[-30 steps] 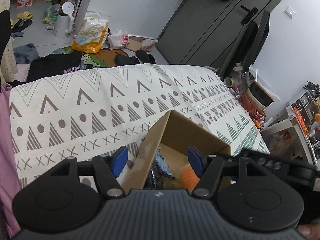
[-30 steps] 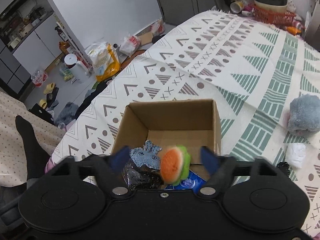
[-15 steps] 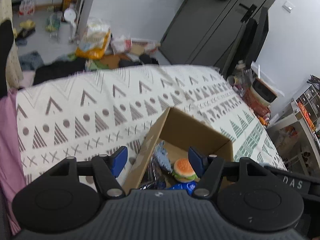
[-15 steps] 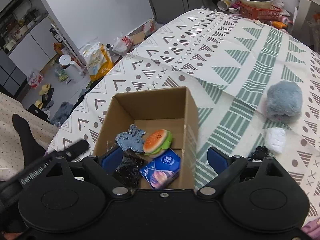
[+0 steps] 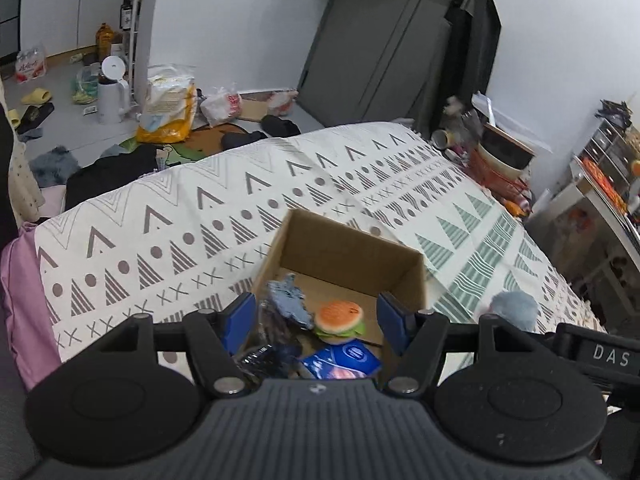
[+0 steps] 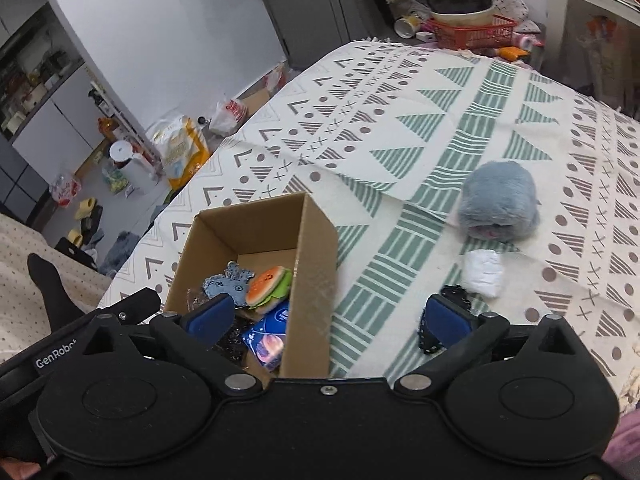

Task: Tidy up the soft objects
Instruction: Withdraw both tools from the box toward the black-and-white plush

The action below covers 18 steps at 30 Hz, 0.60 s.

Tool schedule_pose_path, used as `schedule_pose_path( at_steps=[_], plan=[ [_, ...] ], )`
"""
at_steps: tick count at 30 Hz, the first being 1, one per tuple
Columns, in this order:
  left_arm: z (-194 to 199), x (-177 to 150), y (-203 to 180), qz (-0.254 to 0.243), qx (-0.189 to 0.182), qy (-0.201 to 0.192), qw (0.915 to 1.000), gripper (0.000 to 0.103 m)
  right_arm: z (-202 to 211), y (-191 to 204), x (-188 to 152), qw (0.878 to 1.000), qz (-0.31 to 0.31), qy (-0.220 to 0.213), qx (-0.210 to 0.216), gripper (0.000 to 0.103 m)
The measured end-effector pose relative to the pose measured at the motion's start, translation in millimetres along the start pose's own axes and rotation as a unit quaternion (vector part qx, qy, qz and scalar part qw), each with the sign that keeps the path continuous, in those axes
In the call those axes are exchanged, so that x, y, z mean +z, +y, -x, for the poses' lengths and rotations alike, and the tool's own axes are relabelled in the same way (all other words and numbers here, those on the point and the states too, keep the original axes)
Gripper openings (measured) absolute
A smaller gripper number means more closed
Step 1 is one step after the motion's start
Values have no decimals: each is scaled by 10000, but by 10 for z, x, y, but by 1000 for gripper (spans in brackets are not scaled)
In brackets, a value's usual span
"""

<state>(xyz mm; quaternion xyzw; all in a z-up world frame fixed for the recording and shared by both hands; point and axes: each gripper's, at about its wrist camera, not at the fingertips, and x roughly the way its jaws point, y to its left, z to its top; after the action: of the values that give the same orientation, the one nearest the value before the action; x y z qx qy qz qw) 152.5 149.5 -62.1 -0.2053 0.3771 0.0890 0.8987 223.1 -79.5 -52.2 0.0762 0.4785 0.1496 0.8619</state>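
An open cardboard box (image 6: 316, 248) (image 5: 404, 268) sits on the patterned bedspread. Inside lie a plush burger (image 6: 268, 283) (image 5: 340, 317), a blue denim toy (image 6: 228, 282) (image 5: 290, 300), a blue packet (image 6: 269, 340) (image 5: 346, 360) and a dark shiny item (image 5: 260, 354). My left gripper (image 5: 316, 318) is open above the box's near end, holding nothing. My right gripper (image 6: 326, 316) is open over the box's right wall. To the right on the bed lie a fluffy grey-blue plush (image 6: 498, 204) (image 5: 514, 308), a small white soft item (image 6: 482, 272) and a black item (image 6: 432, 336) by my right fingertip.
The bedspread (image 6: 400, 128) extends far and right. A red basket with bowls (image 6: 468, 28) stands past the bed's far edge. Bags, a white kettle (image 5: 110, 92) and clothes litter the floor on the left. A person's black-socked foot (image 6: 44, 280) shows at left.
The plush burger left my right gripper and dropped into the box. My right gripper opened wide and swung right towards the grey plush. My left gripper rose and pulled back.
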Motion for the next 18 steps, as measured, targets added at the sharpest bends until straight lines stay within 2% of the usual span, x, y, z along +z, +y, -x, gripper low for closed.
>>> schedule_pose_path(
  at_steps=[7,9,12,18],
  plan=[
    [87,-49,-191,-208,10,162,9997,68,153,-250,-19,9998,-119,-60,131,103],
    [121,-61,-247,-234,32,155,9996,79,209,-349,-21,9996,-212,-94,177,103],
    [176,-75,-344,-302,-73,119,9994,88,277,-513,-19,9991,-325,-168,202,103],
    [227,-95,-537,-424,-143,53,9990,100,396,-812,-9,9978,-556,-305,188,103]
  ],
)
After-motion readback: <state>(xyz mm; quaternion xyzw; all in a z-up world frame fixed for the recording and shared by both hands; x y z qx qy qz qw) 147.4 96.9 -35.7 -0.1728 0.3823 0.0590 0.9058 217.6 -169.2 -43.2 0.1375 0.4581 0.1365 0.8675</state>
